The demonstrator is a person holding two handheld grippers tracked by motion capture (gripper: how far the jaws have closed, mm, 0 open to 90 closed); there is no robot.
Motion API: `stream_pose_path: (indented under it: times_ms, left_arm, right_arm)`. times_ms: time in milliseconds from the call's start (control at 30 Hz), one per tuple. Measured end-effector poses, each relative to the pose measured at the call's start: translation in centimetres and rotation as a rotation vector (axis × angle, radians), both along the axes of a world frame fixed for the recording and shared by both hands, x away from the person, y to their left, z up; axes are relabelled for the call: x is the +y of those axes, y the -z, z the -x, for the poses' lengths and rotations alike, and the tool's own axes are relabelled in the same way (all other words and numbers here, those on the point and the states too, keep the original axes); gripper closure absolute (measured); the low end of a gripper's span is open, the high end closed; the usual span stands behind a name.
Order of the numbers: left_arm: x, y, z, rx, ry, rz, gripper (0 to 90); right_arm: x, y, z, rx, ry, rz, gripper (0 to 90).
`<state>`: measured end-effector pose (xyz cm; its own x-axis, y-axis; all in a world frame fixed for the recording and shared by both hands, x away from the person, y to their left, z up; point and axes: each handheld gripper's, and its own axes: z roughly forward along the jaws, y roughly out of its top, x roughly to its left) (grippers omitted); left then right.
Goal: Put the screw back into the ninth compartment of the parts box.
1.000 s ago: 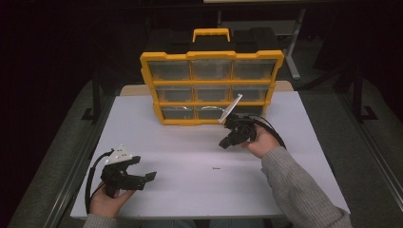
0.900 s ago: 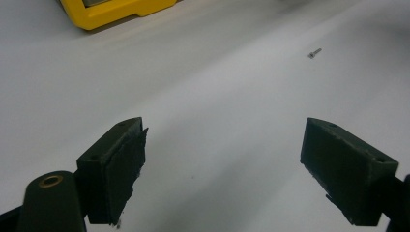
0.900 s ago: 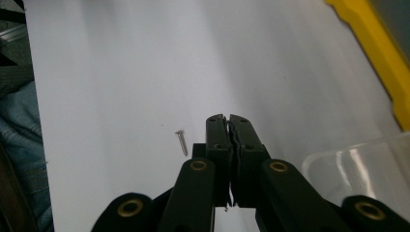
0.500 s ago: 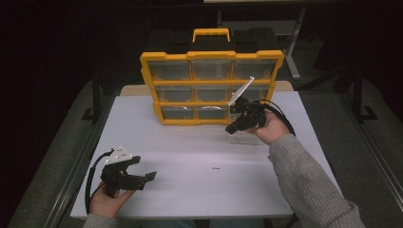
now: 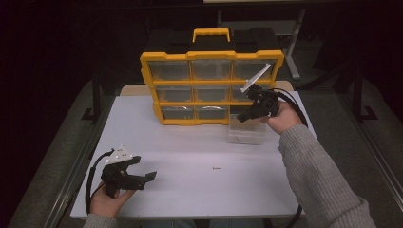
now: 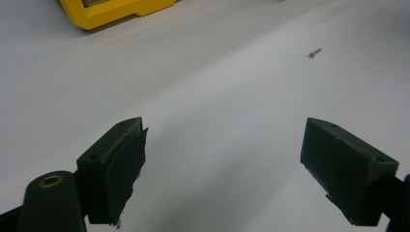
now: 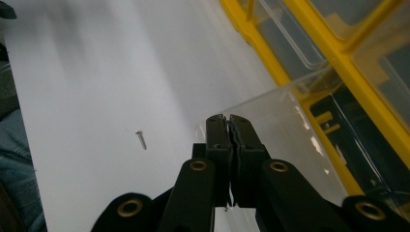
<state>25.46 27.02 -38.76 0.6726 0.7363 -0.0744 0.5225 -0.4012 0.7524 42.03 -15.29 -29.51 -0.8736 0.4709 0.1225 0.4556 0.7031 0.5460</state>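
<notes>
Here we are seeing, lower centre of the right gripper view, the right gripper point(image 7: 231, 126) pressed together above the clear plastic drawer point(image 7: 285, 140); the high view, lower left, is showing the left gripper point(image 5: 142, 171) spread apart. Since earlier, the right one is sitting higher, against the yellow drawer cabinet point(image 5: 211, 57).

Glossy clear plastic drawer point(image 5: 247, 134), yellow plastic organizer point(image 5: 211, 88), small metal screw point(image 5: 216, 167), on a smooth matt white table point(image 5: 190, 180).

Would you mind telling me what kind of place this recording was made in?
Probably a workshop or lab bench: a white table in a dark room holds a yellow parts organiser with clear drawers, one clear drawer pulled out, and a small screw lies loose.
</notes>
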Motion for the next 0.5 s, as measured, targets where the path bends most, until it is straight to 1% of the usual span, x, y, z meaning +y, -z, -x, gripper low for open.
stream_pose_path:
  times_ms: [133, 300, 367, 500]
  left_arm:
    - [-0.1, 0.1, 0.0, -0.001, -0.001, 0.005, 15.6]
    - [-0.1, 0.1, 0.0, 0.000, -0.003, 0.004, 15.6]
    - [-0.1, 0.2, 0.0, -0.004, -0.002, 0.006, 15.6]
    - [0.0, 0.1, 0.0, 0.001, -0.002, 0.003, 15.6]
  right_arm:
    - [-0.8, 0.4, -0.4, 0.014, 0.030, 0.009, 86.2]
    - [-1.3, 1.1, -0.7, 0.021, 0.050, 0.017, 86.2]
    - [-1.4, 1.4, -1.0, 0.024, 0.058, 0.022, 86.2]
    - [-1.7, 2.4, -1.2, 0.037, 0.070, 0.027, 86.2]
